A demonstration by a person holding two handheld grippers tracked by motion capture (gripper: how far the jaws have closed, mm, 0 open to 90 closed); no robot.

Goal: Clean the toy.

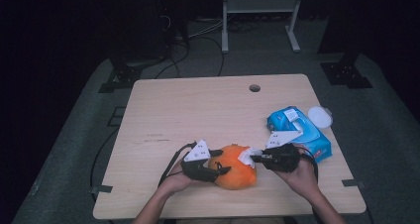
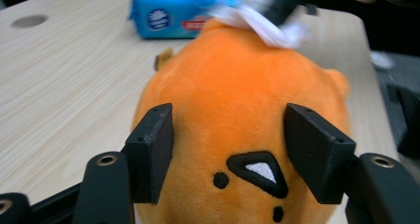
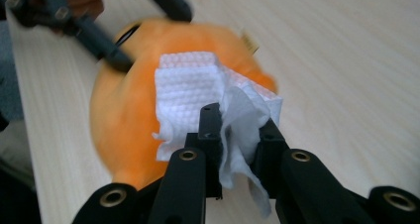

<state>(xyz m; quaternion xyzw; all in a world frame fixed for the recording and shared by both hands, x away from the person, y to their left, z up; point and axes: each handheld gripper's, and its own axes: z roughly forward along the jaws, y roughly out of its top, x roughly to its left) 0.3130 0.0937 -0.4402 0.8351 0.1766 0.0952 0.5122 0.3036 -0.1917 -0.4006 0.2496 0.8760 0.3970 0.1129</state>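
Both claws work on one orange plush toy (image 1: 235,173) at the near edge of the counter (image 1: 198,115). Left claw (image 1: 218,170) comes in from the toy's left and pinches it: in the left gripper view its two black pads (image 2: 151,149) press into the plush on either side of the embroidered face, with the toy's body bulging between and beyond them. Right claw (image 1: 252,158) comes in from the toy's right and is pressed together on a folded white wipe (image 3: 198,92), whose loose end spills down between the jaws; the flat part of the wipe lies on the toy's upper right side, touching the orange fabric. From the left gripper view, that wipe (image 2: 267,26) sits on the far top of the toy. Farther right on the counter, just beyond the right hand (image 1: 302,177), lies a blue wipes pack (image 1: 292,127), with a white round lid (image 1: 319,117) at its far right corner.
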